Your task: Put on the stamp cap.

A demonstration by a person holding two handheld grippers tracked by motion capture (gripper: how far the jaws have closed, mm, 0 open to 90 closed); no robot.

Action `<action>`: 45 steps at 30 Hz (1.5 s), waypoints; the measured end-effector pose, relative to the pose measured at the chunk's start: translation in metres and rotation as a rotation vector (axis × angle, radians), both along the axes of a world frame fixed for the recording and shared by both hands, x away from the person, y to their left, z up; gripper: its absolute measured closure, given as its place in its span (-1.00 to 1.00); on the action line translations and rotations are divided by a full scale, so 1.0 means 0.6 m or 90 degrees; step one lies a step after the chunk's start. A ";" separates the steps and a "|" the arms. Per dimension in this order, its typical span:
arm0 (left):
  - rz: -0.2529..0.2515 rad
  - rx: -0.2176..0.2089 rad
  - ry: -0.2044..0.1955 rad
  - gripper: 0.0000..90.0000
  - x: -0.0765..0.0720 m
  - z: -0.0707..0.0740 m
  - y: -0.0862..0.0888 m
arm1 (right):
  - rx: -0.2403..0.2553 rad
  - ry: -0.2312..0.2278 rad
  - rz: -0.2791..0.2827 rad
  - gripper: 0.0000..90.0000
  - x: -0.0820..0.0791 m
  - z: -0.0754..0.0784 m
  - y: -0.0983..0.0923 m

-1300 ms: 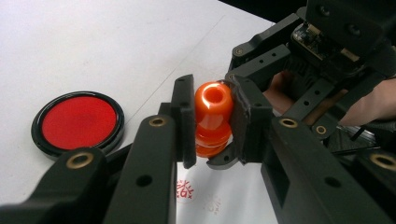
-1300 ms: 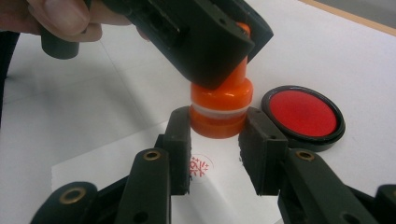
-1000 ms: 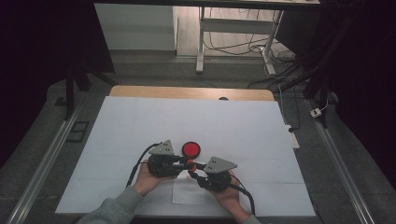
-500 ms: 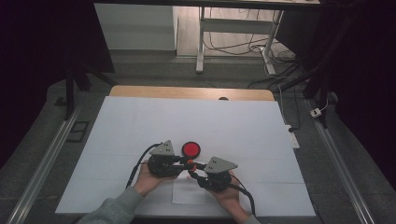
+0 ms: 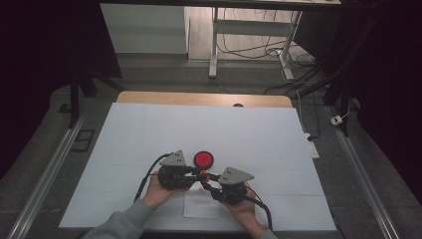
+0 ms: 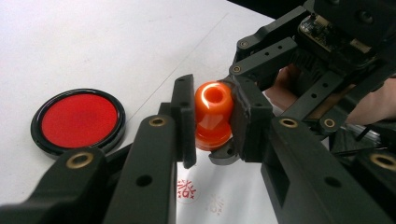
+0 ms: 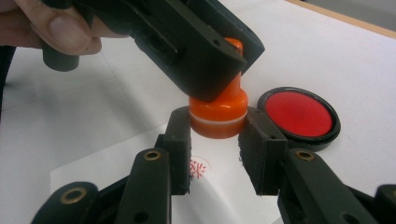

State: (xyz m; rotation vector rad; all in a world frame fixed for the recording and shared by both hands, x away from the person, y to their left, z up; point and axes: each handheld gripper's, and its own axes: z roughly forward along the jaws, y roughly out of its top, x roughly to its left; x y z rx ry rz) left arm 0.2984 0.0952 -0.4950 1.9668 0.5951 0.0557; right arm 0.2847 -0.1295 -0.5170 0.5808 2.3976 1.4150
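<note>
An orange stamp stands upright just above a white paper sheet that bears red stamp marks. My left gripper is shut on the stamp's upper knob. My right gripper is shut on its wide base, with the left gripper's jaws reaching over the top of the stamp. In the high view both grippers meet at the stamp near the table's front, the left gripper coming from the left and the right gripper from the right.
A round black ink pad with a red face lies open just behind the stamp, also close by in the gripper views. The white table cover stretches back to a wooden edge.
</note>
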 end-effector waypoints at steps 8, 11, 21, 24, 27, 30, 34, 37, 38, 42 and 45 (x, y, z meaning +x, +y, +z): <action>0.000 -0.008 0.001 0.60 0.000 -0.005 0.001 | -0.002 0.000 -0.005 0.43 -0.001 -0.001 0.000; 0.000 -0.017 0.002 0.60 0.000 -0.005 0.001 | -0.003 -0.004 -0.006 0.44 -0.002 0.000 -0.001; -0.002 -0.024 0.002 0.60 0.000 -0.013 0.001 | -0.005 -0.002 -0.008 0.44 -0.003 -0.001 -0.002; 0.001 -0.020 -0.003 0.60 -0.003 -0.017 -0.002 | -0.002 0.011 -0.003 0.44 -0.001 -0.003 -0.003; 0.002 -0.015 -0.004 0.60 -0.003 -0.018 -0.003 | -0.010 0.015 -0.003 0.44 -0.001 -0.005 -0.002; 0.002 -0.019 -0.004 0.60 -0.004 -0.018 -0.003 | -0.007 0.021 -0.006 0.44 -0.001 -0.003 -0.003; 0.001 -0.014 -0.007 0.60 -0.004 -0.018 -0.003 | -0.007 0.019 -0.002 0.43 -0.001 -0.005 -0.002; -0.003 -0.009 -0.009 0.60 -0.005 -0.015 -0.002 | -0.008 0.012 0.001 0.43 -0.002 -0.004 -0.002; -0.002 -0.006 -0.012 0.60 -0.006 -0.015 -0.003 | -0.012 0.008 -0.003 0.43 -0.004 -0.004 -0.001; -0.002 -0.001 -0.012 0.60 -0.006 -0.016 -0.005 | -0.013 0.006 0.001 0.43 -0.004 -0.006 -0.001; -0.002 -0.003 -0.011 0.60 -0.007 -0.015 -0.004 | -0.011 0.006 0.003 0.43 -0.004 -0.006 -0.002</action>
